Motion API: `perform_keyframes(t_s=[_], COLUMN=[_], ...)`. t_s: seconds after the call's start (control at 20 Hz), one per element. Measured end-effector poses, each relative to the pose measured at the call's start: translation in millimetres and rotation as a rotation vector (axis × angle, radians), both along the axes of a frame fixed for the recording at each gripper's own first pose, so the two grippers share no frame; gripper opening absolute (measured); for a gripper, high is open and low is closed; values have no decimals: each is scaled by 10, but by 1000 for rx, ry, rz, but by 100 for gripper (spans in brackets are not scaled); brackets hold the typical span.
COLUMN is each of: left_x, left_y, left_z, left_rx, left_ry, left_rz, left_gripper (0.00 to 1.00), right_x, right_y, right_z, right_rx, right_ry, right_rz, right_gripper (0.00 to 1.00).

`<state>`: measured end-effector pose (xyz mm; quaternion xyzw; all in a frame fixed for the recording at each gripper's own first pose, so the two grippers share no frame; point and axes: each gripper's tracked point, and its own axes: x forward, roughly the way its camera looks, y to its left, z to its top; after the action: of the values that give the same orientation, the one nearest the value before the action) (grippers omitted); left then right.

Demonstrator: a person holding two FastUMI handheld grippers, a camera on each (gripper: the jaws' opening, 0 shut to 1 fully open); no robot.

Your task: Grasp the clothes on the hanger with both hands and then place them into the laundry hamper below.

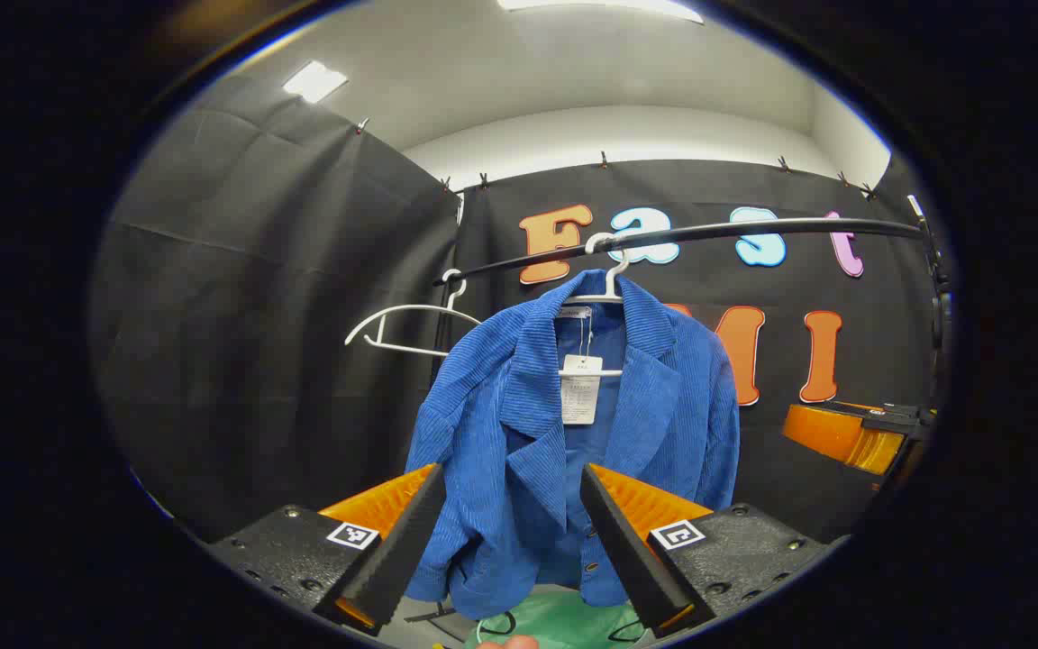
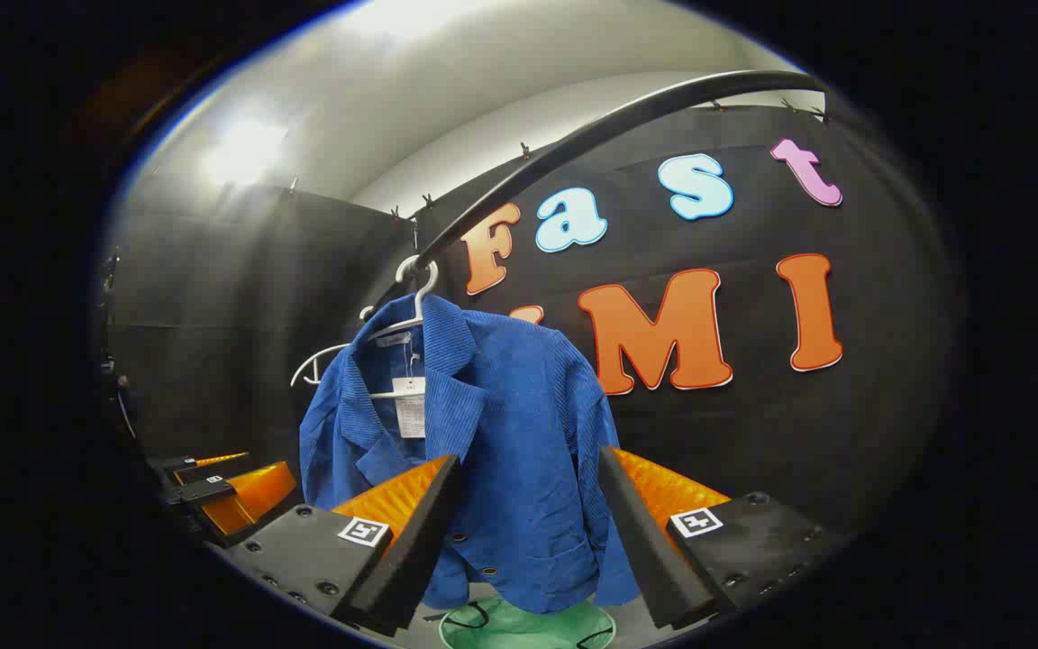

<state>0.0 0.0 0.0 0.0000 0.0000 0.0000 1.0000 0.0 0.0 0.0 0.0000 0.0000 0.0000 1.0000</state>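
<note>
Presently both grippers, left gripper (image 1: pixel 508 541) and right gripper (image 2: pixel 528 532), gape empty before the blue corduroy jacket (image 1: pixel 564 451) hanging on its white hanger (image 1: pixel 607 279) above the green hamper (image 2: pixel 528 626). Soft, light, limp; probably best pinched at each shoulder.

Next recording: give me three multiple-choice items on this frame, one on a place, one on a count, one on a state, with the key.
1. Where is the green hamper?
A. below the blue jacket
B. on the rail
C. beside the wall

2. How many white hangers are on the rail?
A. one
B. two
C. four

3. How do the left gripper's jaws stand?
A. shut on the jacket
B. open, short of it
C. shut on a hanger

Key: A, it sits under the hem; B, the jacket's hanger plus a bare hanger; B, a wide gap shows.
</note>
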Motion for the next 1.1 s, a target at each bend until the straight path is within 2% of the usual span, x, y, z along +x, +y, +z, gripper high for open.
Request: perform_keyframes(t_s=[0.2,0.45,0.5,0.6,0.65,0.7,0.9,1.0,1.1], left_x=[225,362,366,367,364,365,325,315,284], left_y=[-40,36,52,61,64,73,113,149,191], left_z=[-25,-51,-54,-45,-31,-36,-63,-94,-137], left_rx=[-32,-30,-30,-28,-28,-28,-36,-45,-36], left_ry=[3,7,6,-2,-6,-9,-6,1,22], left_rz=[-57,-65,-64,-61,-58,-56,-47,-44,-48], left_gripper=[92,98,98,92,95,92,92,98,95], right_x=[128,208,209,202,193,190,128,99,94], right_y=[-34,26,36,62,59,56,56,49,62], right_z=[-57,-129,-151,-173,-176,-181,-166,-154,-142], right_rx=[-1,-6,-6,-5,-6,-6,-14,-22,-34], right_ry=[-6,7,15,20,21,22,18,16,16], right_rz=[-51,-58,-55,-48,-48,-49,-53,-57,-58], right_gripper=[98,98,98,98,98,98,98,98,98])
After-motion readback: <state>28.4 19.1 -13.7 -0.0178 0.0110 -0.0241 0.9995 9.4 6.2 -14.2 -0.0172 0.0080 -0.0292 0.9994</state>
